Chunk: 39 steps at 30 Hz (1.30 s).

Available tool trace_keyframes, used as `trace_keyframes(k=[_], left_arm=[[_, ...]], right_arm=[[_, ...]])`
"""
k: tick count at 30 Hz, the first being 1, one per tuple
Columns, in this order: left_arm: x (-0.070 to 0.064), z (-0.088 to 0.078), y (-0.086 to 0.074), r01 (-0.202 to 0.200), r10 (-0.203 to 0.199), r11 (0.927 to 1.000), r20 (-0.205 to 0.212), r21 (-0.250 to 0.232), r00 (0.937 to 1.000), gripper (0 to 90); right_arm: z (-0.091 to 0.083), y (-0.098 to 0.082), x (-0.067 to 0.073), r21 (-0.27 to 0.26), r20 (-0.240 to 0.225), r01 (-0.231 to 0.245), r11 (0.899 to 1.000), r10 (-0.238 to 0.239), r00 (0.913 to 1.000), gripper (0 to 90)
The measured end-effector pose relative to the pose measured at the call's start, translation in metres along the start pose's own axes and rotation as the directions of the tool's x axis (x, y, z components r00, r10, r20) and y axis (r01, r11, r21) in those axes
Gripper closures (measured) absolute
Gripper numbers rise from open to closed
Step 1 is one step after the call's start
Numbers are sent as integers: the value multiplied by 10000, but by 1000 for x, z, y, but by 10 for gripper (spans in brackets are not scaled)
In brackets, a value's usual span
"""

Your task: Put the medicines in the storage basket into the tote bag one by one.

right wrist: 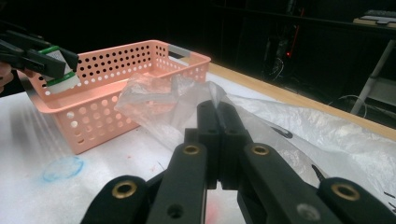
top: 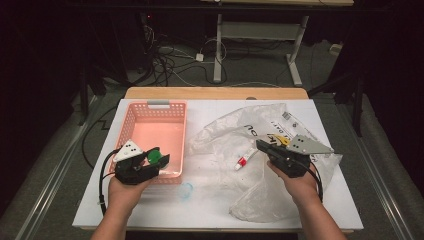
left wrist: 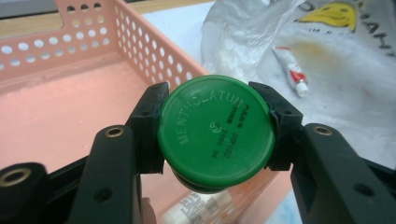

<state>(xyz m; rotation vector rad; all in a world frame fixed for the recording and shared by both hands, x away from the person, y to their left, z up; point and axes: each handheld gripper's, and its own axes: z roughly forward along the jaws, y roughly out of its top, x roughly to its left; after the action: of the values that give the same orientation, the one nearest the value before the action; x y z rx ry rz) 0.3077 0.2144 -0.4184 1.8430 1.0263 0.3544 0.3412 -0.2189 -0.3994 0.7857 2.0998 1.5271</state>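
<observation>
A jar with a green lid [left wrist: 215, 130] marked MENTHOLATUM sits between the jaws of my left gripper [left wrist: 212, 135], which is shut on it. In the high view the left gripper [top: 156, 157] holds the jar [top: 154, 158] over the near right corner of the pink basket [top: 150, 106]. My right gripper [right wrist: 217, 109] is shut, its tips pinching the clear plastic bag [right wrist: 154, 102], which rises in a fold from them. In the high view the right gripper [top: 261, 145] is above the bag [top: 260, 195]. A small white tube with a red cap [top: 243, 161] lies on the bag.
The basket's perforated wall [left wrist: 154, 56] stands just beyond the jar, and the tube [left wrist: 292, 70] lies to the right of it. A pale blue ring mark [top: 186, 190] sits on the white table cover near the basket's front. Cables and desk legs fill the dark floor beyond the table.
</observation>
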Motion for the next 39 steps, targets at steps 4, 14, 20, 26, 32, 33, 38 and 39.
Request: trace_keyframes(k=[4, 14, 20, 26, 32, 33, 38, 39], left_arm=[[-7, -1, 4, -149, 151, 9998, 191, -139, 9997, 495], [-31, 5, 8, -589, 614, 9977, 819, -325, 9947, 495], [-46, 13, 8, -817, 843, 9963, 1125, -277, 9901, 495], [-61, 19, 8, -1004, 1038, 9944, 1373, -318, 9851, 495], [-72, 28, 8, -1102, 1120, 9937, 1533, -201, 9818, 495], [-74, 32, 9, -1052, 1073, 9942, 1611, -215, 9811, 495], [-88, 49, 17, -1409, 1412, 9899, 1798, -145, 9735, 495], [-90, 52, 18, -1487, 1484, 9888, 1822, -124, 9720, 495]], right_arm=[[0, 0, 0, 0, -23, 13, 10000, -13, 10000, 900], [0, 0, 0, -20, -36, -1, 10000, 1, 10000, 900], [-1, 0, 0, -32, -53, -31, 10000, 31, 10000, 900], [-1, 0, 0, -44, -50, -64, 10000, 63, 10000, 900], [-2, -1, -1, -70, -52, -67, 10000, 67, 10000, 900], [-2, -1, -1, -75, -37, -45, 10000, 45, 10000, 900], [-2, -1, -1, 0, 11, -78, 10000, 78, 10000, 900], [-1, -1, 0, 28, -1, -64, 10000, 64, 10000, 900]])
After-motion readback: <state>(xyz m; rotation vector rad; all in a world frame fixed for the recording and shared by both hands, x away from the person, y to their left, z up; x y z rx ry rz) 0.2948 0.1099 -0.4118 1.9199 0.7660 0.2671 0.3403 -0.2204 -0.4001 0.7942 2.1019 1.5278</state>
